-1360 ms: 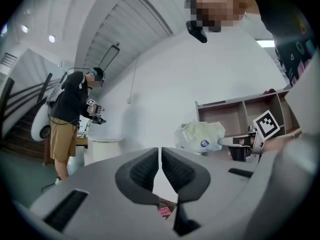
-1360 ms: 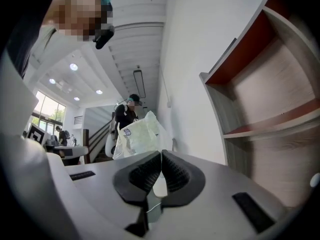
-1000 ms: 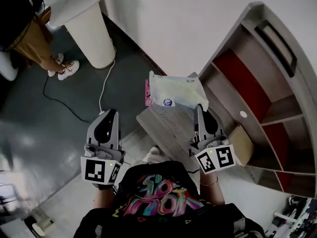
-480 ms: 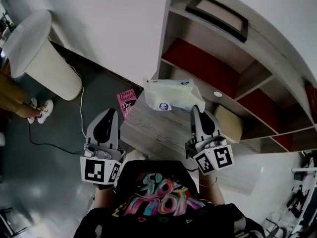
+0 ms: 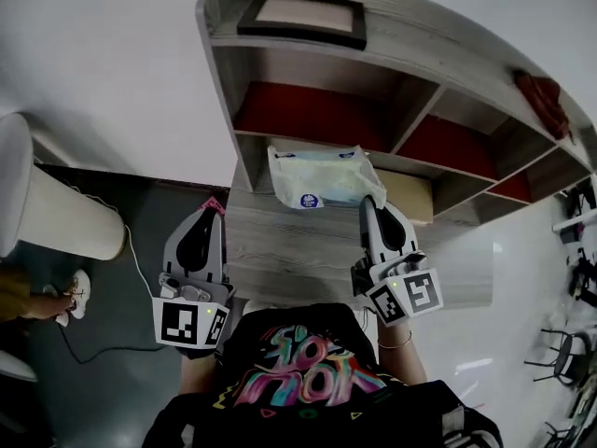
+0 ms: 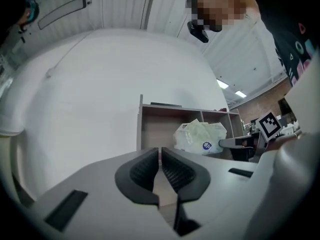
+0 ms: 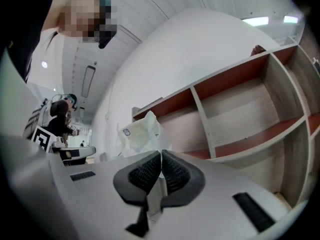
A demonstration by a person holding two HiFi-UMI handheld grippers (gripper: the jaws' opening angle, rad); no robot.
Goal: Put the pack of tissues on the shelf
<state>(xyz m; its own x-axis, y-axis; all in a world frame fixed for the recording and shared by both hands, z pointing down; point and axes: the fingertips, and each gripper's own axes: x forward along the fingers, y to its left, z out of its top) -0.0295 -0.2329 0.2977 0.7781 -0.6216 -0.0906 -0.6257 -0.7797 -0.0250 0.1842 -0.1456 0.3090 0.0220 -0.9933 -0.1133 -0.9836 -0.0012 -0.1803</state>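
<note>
The pack of tissues (image 5: 322,177), pale and crinkled with a blue round sticker, hangs in front of the shelf unit's (image 5: 308,115) lower left compartment. My right gripper (image 5: 368,202) is shut on its near right edge; in the right gripper view, thin wrapper sits between the closed jaws of that gripper (image 7: 161,159) and the pack (image 7: 140,131) rises to the left. My left gripper (image 5: 210,215) is shut on nothing, left of the pack. In the left gripper view, the left gripper (image 6: 160,156) points at the shelf with the pack (image 6: 200,136) to its right.
A low grey wooden top (image 5: 289,250) lies under both grippers. The shelf has red back panels, a picture frame (image 5: 303,17) on top, a beige box (image 5: 410,197) in a lower bay, and a red cloth (image 5: 544,91) at the far right. A white pillar (image 5: 56,213) stands at the left.
The view has swung right, so the shelf now lies straight ahead. The pack, still in my right gripper, is now in front of the lower shelf bay. The left gripper stays shut.
</note>
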